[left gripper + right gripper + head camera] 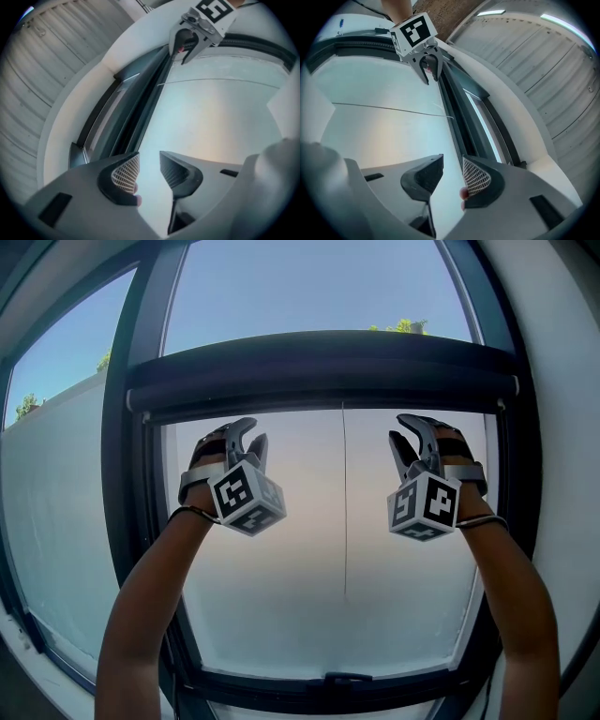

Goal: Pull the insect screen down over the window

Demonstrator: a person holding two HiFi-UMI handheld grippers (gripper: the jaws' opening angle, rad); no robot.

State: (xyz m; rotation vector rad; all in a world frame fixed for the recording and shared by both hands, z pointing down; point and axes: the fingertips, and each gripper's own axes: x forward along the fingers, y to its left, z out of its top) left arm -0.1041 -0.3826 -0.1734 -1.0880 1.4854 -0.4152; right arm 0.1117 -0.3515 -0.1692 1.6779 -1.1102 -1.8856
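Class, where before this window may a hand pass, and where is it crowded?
Free: between left gripper and cord, between cord and right gripper, and the lower pane above the handle. Crowded: just under the screen bar, where both grippers reach.

"How were the arms held?"

"Both were bare and raised. The left arm [150,615] and right arm [511,606] were well apart, with the wrists at about the same height."

"And the grippers?"

"The left gripper [253,432] and right gripper [401,432] pointed upward, tips leaning slightly toward each other, marker cubes facing back. Each pair of jaws stood apart, gripping nothing."
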